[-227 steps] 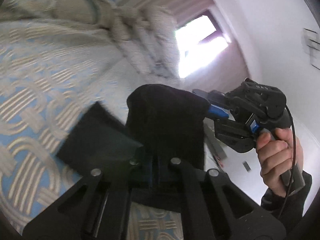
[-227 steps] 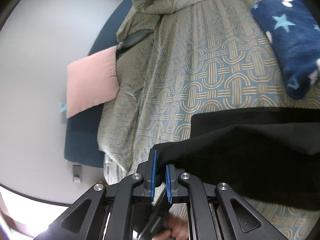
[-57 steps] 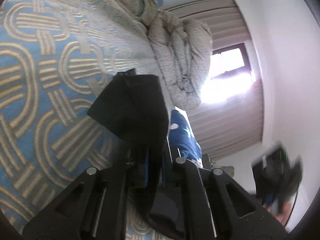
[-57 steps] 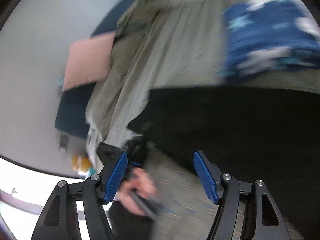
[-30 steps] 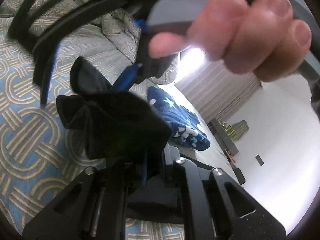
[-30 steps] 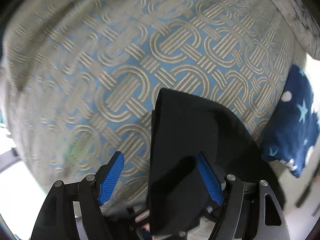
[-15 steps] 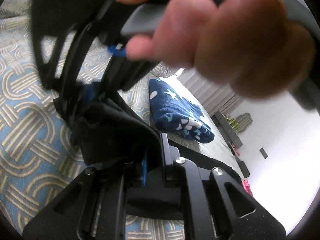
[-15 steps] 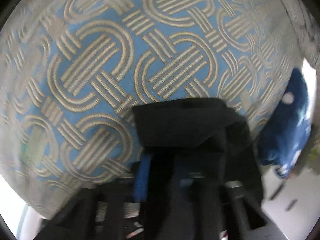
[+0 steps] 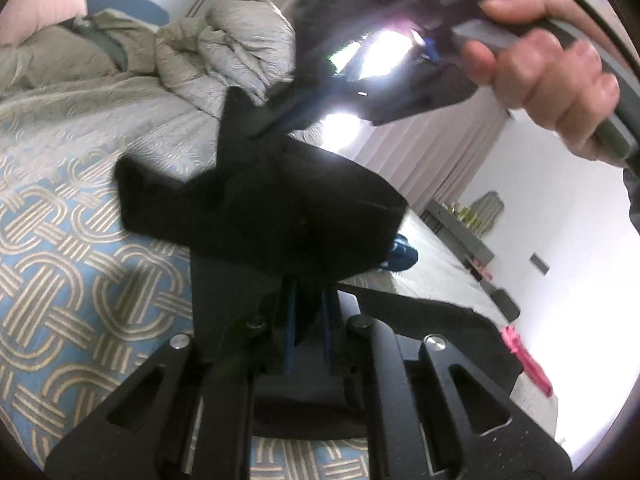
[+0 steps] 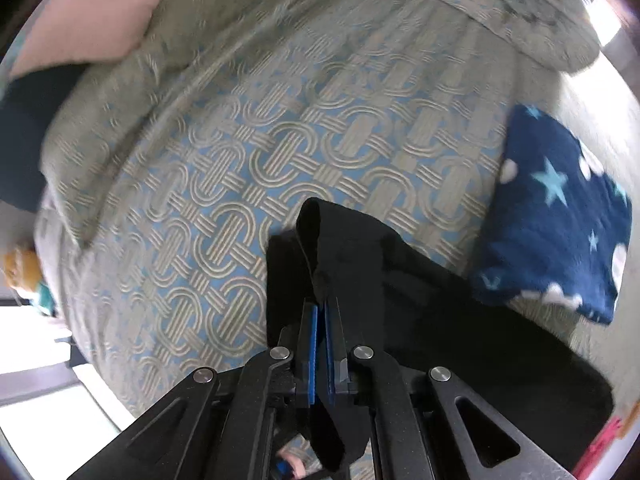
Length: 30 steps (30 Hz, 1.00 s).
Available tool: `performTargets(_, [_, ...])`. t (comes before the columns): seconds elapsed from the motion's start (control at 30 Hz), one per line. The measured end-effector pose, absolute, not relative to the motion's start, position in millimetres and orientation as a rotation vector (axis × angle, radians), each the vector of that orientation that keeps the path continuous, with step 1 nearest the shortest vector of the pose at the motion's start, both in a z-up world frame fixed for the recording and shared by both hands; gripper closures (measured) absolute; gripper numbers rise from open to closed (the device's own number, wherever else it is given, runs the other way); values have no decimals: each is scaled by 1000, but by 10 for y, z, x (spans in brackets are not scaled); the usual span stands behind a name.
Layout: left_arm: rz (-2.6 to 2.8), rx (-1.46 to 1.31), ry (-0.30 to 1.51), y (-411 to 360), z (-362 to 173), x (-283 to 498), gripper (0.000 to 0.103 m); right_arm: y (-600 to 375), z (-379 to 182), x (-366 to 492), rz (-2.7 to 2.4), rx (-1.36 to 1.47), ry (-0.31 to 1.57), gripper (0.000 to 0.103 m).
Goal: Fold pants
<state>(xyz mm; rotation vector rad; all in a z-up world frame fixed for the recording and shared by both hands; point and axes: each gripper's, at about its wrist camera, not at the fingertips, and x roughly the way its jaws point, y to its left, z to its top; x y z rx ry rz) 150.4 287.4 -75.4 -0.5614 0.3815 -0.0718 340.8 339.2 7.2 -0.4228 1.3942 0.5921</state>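
Two grippers: both are seen clamped on one pair of black pants, which is held up over a bed.
Left gripper: its blue pads are drawn close with a thick bunch of the black cloth caught between them; the fabric is heaped over the fingertips and hides them.
Right gripper: its blue-lined fingers are pressed nearly together on a folded edge of the cloth, which rises as a narrow ridge just past the tips.
Right gripper from the left wrist view: its dark body is seen above the pants, blurred against a bright window, its tip reaching the upper point of the cloth.
Right hand: it is wrapped around the grey handle at the upper right.
Pants, lower part: from the right wrist view the cloth is draped down and to the right, across the bedspread.
Bedspread: blue, patterned with beige interlocking loops; it lies beneath the raised cloth.
Star blanket: navy with pale stars and white spots, folded on the bed just beside the trailing pants.
Duvet: grey-beige and bunched at the far side of the bed.
Pink pillow: at the upper left, partly blurred.
Pink item: small, beyond the black cloth; what it is cannot be told.
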Motion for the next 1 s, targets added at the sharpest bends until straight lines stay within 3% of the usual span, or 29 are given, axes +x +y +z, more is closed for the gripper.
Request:
performTargets(0.5, [-157, -358, 437, 2223, -631, 1834, 92, 1784, 434, 3842, 641, 24, 1326, 102])
performTargets(0.67, [-262, -267, 491, 1731, -610, 2062, 92, 979, 192, 3941, 669, 202, 1356, 101])
performTargets(0.8, [-293, -165, 655, 1326, -817, 2303, 92, 360, -124, 3937, 658, 346, 1374, 98])
performTargets(0.87, [-327, -157, 707, 1251, -848, 2352, 84, 51, -336, 3913, 635, 401, 1376, 97])
performTargets(0.93, [-379, -205, 748, 1255, -864, 2349, 63, -191, -520, 3906, 614, 450, 1379, 95])
performTargets(1.0, [-439, -228, 822, 1230, -918, 2344, 60, -371, -690, 3922, 592, 508, 1387, 92])
